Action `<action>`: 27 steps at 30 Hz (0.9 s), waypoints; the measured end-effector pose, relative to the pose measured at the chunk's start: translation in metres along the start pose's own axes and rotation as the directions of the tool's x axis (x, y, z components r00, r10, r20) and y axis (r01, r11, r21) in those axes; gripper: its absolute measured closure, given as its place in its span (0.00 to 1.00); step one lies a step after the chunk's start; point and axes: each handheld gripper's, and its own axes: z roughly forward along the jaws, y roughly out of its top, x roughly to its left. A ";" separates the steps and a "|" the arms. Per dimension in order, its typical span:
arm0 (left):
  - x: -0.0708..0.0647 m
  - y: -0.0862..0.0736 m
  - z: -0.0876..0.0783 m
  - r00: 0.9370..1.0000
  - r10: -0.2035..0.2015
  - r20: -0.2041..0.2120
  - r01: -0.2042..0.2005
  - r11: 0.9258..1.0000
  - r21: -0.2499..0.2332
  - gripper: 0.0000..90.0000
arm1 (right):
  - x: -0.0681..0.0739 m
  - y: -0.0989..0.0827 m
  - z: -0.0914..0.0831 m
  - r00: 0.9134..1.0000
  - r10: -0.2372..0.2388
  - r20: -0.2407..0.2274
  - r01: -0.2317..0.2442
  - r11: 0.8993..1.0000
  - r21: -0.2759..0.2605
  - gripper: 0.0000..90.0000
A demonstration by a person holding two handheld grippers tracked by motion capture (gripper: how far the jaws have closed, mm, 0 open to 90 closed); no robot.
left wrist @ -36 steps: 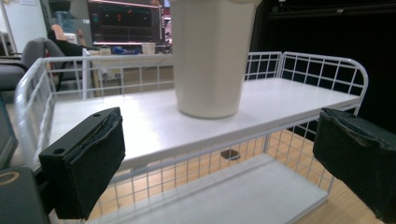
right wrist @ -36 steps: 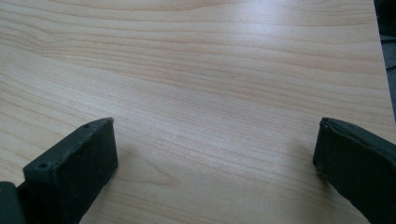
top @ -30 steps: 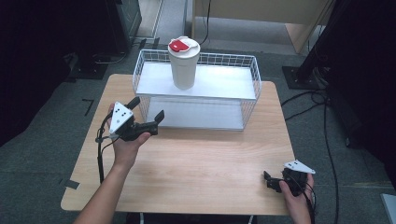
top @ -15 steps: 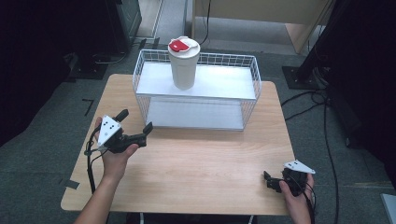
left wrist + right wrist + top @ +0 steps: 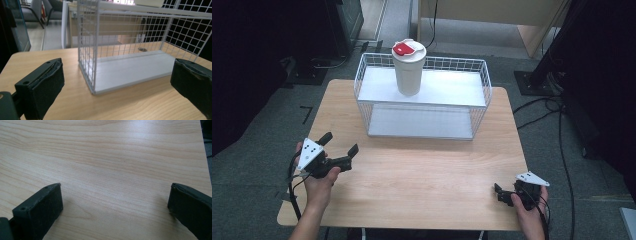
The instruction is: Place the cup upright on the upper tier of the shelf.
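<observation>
My left tongs (image 5: 341, 143), empty, jaws just spread wide near the tabletop's (image 5: 422, 180) left edge, should square up to the cup (image 5: 408, 68) atop the wire rack (image 5: 422, 107); my right tongs (image 5: 498, 194) rest apart, empty.

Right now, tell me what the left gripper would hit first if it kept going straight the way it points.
Most likely the white wire rack: the left gripper, jaws open and empty, aims at its near corner and lower shelf across bare table. Depth is hard to judge.

In the left gripper view the cup (image 5: 147, 2) on the wire basket (image 5: 125, 37) is cut off at the top edge. The cup's lid (image 5: 408, 48) markings are too small to read.
</observation>
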 end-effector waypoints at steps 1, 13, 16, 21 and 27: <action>0.002 -0.003 -0.003 1.000 -0.005 -0.010 0.005 1.000 0.006 0.00 | 0.000 0.000 0.000 1.000 -0.001 0.000 0.001 1.000 0.000 0.00; 0.029 -0.043 -0.036 0.994 -0.031 -0.104 0.042 0.994 0.101 0.00 | 0.000 0.000 0.000 1.000 0.004 0.005 -0.004 1.000 0.002 0.00; 0.036 -0.051 -0.047 0.991 -0.033 -0.132 0.050 0.991 0.125 0.00 | 0.000 0.000 0.000 1.000 0.005 0.005 -0.005 1.000 0.002 0.00; 0.044 -0.063 -0.059 0.985 -0.005 -0.172 0.038 0.981 0.191 0.00 | 0.000 0.000 0.000 1.000 0.005 0.005 -0.005 1.000 0.002 0.00; 0.049 -0.074 -0.058 0.978 0.032 -0.208 0.033 0.952 0.303 0.00 | 0.000 0.001 0.001 1.000 0.009 0.008 -0.009 1.000 0.003 0.00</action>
